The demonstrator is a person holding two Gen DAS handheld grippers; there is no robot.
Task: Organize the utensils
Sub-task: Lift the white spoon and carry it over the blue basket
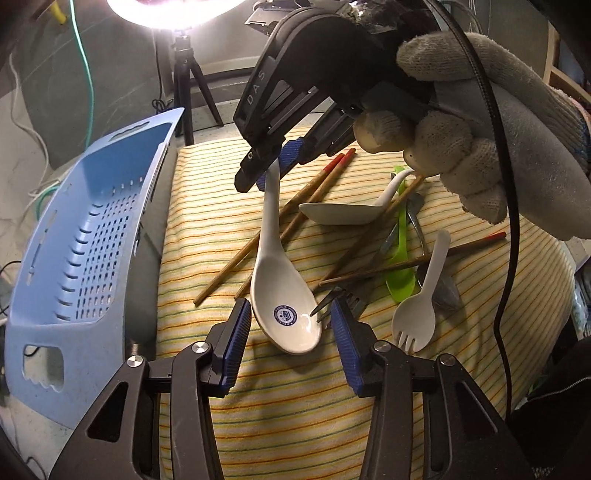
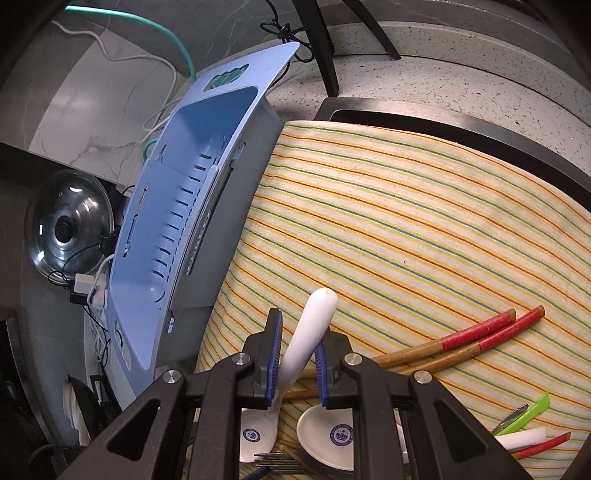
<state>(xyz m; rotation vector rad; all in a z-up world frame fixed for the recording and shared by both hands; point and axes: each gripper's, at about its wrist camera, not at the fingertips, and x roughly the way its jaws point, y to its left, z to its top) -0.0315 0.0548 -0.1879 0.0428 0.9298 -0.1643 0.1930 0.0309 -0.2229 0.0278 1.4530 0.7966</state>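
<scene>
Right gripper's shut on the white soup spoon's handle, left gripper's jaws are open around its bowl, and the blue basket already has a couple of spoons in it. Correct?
Not quite: the blue basket holds nothing that shows, as the left wrist view makes plain. The rest stands: the right gripper is shut on the handle of the white soup spoon, and the left gripper has its jaws open around the bowl.

Ring light (image 1: 173, 9) on tripod (image 1: 186, 77), speckled counter (image 2: 461, 62).

Utensils lay jumbled on the cloth (image 1: 295, 406): chopsticks (image 1: 273, 229) behind, a spork (image 1: 417, 314) to the right. The basket (image 1: 85, 236) stood left of the cloth.
</scene>
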